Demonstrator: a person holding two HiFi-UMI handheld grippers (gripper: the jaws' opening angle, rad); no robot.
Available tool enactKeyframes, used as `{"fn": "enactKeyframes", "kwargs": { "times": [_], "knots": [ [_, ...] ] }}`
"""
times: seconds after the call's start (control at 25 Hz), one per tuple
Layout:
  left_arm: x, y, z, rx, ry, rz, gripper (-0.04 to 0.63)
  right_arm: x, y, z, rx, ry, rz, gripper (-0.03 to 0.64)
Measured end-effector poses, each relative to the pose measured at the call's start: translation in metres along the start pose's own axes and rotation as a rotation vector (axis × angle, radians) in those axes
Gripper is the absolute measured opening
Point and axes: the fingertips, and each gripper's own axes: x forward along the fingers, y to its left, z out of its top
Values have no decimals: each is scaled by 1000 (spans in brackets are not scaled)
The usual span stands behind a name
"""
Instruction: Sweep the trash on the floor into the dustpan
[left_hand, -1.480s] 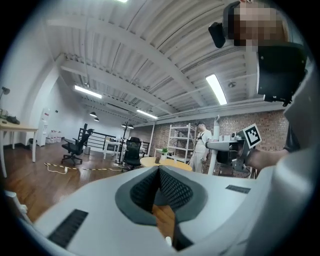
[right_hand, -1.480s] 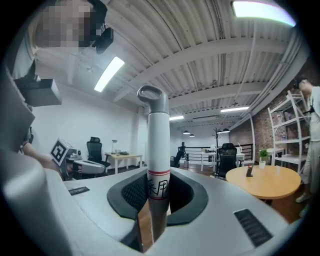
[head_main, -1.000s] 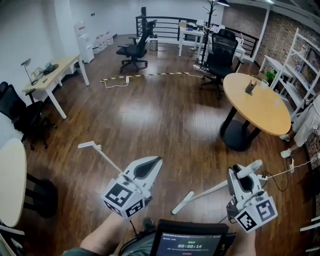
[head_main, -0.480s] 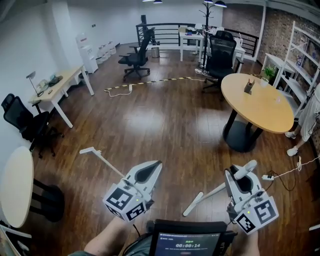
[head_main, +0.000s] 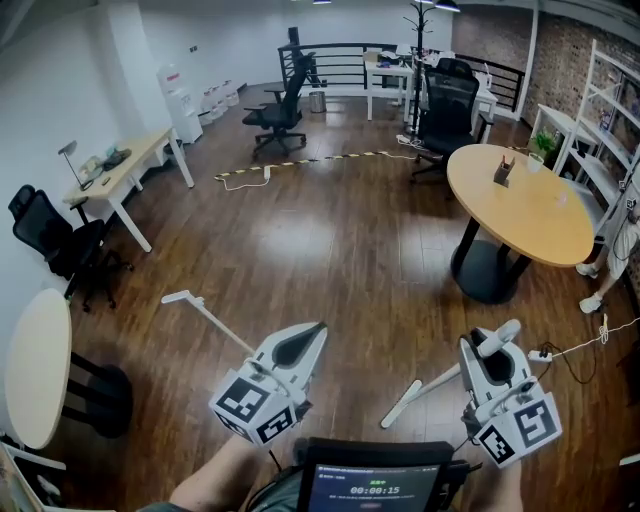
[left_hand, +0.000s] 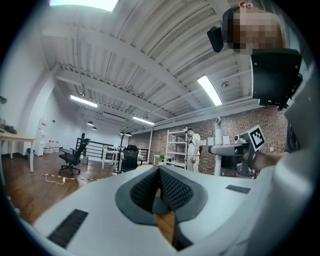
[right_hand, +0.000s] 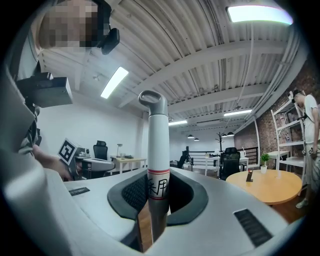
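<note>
I can't see any trash on the brown wood floor (head_main: 330, 250). I can't see the dustpan either. They may be lower down, where no view looks.

The thing to sweep with is, I think, the white pole (head_main: 435, 385). It has a loop on its top end and red rings with black marks lower down. The right tool (head_main: 488, 352) is squeezed tight on this pole, near the top. The pole slants down and to the left toward the floor. Held high like that, it can swing like a broom. Its bottom end shows no brush that I can make out.

The left tool (head_main: 312, 335) has its two jaws pressed together, and I see nothing between them. A thin white stick (head_main: 210, 322) runs from this tool's body up and to the left. I can't tell how it is held. It may be the dustpan's handle.

Both tools are up in the air, close to the person's body, so I think the sweeping has not started.

Counting: two tools, one pole and one thin stick. Farther off are one round orange surface (head_main: 525, 205) and three black chairs (head_main: 278, 105).
</note>
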Motion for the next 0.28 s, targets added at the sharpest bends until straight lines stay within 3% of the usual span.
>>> {"fn": "enactKeyframes", "kwargs": {
  "times": [0.28],
  "knots": [
    [-1,5,0,3,-5,7,2,-1,-7,-11,42,2,-42,80]
  ]
}}
